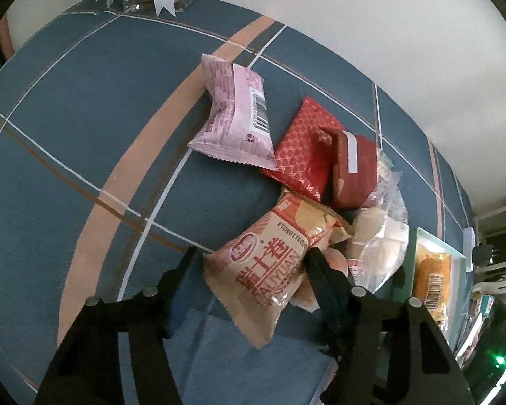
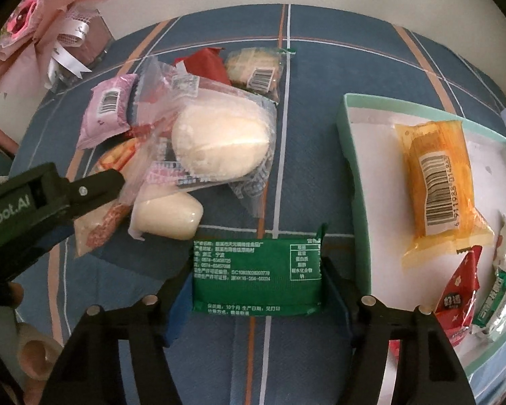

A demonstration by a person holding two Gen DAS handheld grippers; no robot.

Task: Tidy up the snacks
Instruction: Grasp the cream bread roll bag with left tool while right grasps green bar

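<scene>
Right gripper [image 2: 256, 278] pinches green packet [image 2: 256, 278] between its fingers; left gripper [image 1: 253, 263] clamps tan snack bag [image 1: 266, 270]; tray [image 2: 345, 128] to the right holds four snacks; heaped packets ahead remain unsorted.

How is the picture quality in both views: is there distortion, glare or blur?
Left wrist view: strong fisheye bending of the blue striped tablecloth lines, dark corners, soft daylight, print on the tan snack packet readable. Right wrist view: same bending, mild glare on the clear plastic bun wrapper, green foil packet sharp.
</scene>
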